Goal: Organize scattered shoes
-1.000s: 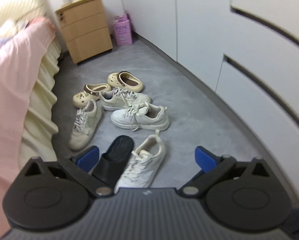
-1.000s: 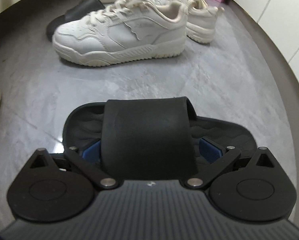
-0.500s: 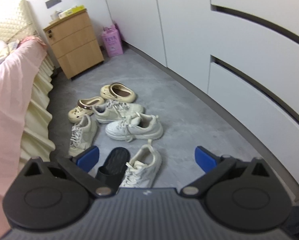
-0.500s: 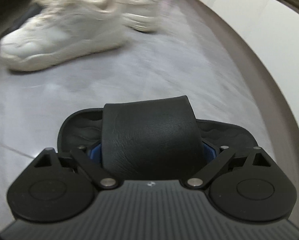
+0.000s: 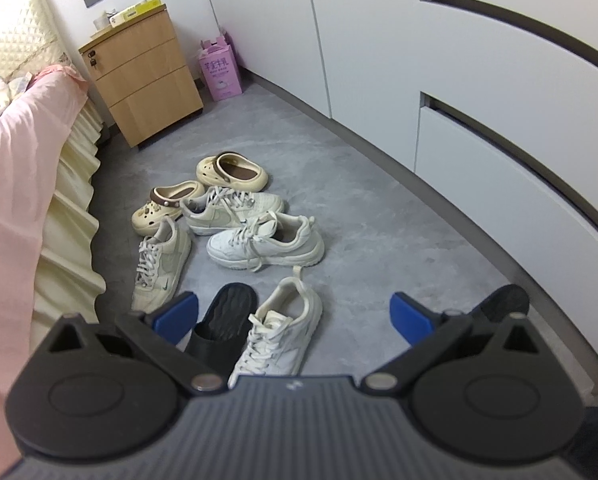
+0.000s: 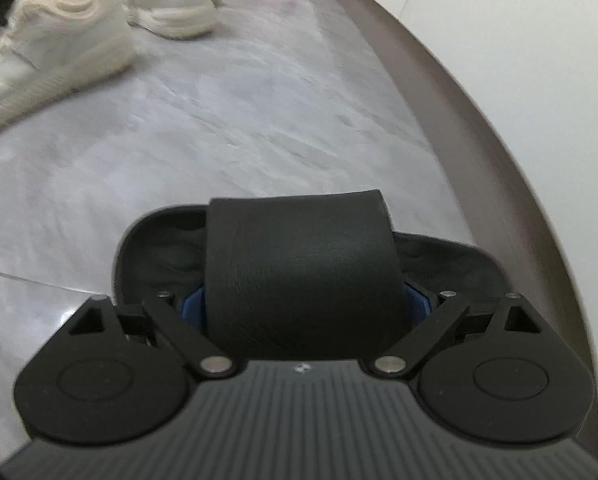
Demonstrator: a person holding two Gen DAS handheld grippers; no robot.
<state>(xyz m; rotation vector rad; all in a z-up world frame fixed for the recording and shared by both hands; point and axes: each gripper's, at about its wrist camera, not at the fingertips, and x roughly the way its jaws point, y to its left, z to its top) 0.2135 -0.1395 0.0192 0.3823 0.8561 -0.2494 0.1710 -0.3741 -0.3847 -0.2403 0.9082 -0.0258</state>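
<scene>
The right gripper [image 6: 303, 300] pinches a black slide [image 6: 303, 272] by its strap, blue pads pressed in on either side; the slide sits crosswise to the fingers, above grey floor [image 6: 239, 128] close to the dark skirting [image 6: 451, 92] of the wall. Whether its sole touches the floor cannot be told. To its left, blurred in that view, a white sneaker [image 6: 47, 56] lies nearest and a second chunky sneaker [image 6: 171, 4] stands beyond it. The left gripper [image 5: 295, 314] is held high over the floor, fingers spread wide with nothing between them. Just past its right finger a dark rounded shape [image 5: 507, 300] shows near the skirting; it looks like the held slide, but too little shows to be sure. Below the left gripper a second slide [image 5: 223, 320] lies beside a low sneaker [image 5: 283, 332], the two touching or nearly so. Farther on a chunky white sneaker [image 5: 267, 246] lies sideways, toe left. To its left, near the bed skirt [image 5: 67, 216], a cream sneaker [image 5: 159, 268] points toward the camera. Beyond these a pale sneaker [image 5: 231, 210] lies across the pile, with a beige clog [image 5: 163, 206] touching its left end and another clog [image 5: 231, 170] just behind. At the far end stand a wooden nightstand [image 5: 143, 76] and a pink box [image 5: 219, 70] against white cabinets [image 5: 371, 40]. A pink blanket [image 5: 7, 184] hangs over the bed on the left.
</scene>
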